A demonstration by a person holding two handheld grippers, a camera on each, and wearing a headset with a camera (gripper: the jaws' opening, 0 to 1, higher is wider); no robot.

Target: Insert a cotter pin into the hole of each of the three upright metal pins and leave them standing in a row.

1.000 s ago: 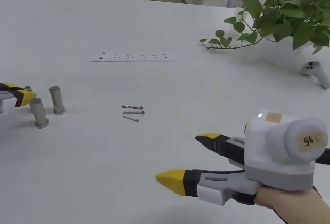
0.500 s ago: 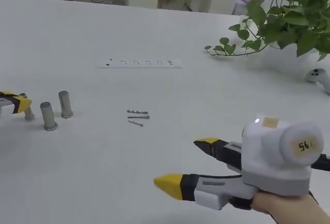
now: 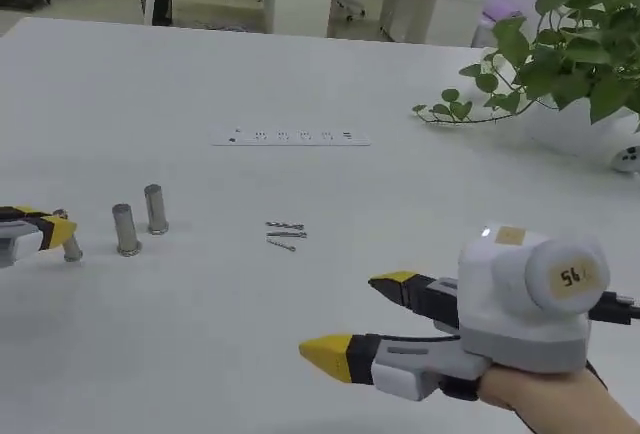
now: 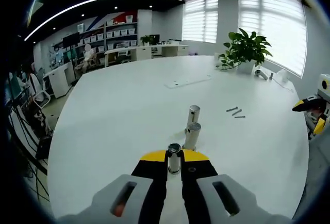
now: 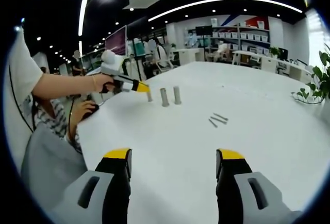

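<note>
The left gripper [image 4: 174,163] had its jaws clamped on one metal pin [image 4: 174,150], the end one of the row, upright on the white worktop [image 3: 300,74]. The right gripper [image 3: 352,312] hovered with jaws wide apart, well short of the cotter pins [image 3: 284,235]. These lay tight together, so the jaws would likely scatter them or lift two at once. Tilting the clamped metal pin could also knock its close neighbour [image 4: 192,133]. Counted: three metal pins, none with anything through it, three cotter pins and two grippers.
</note>
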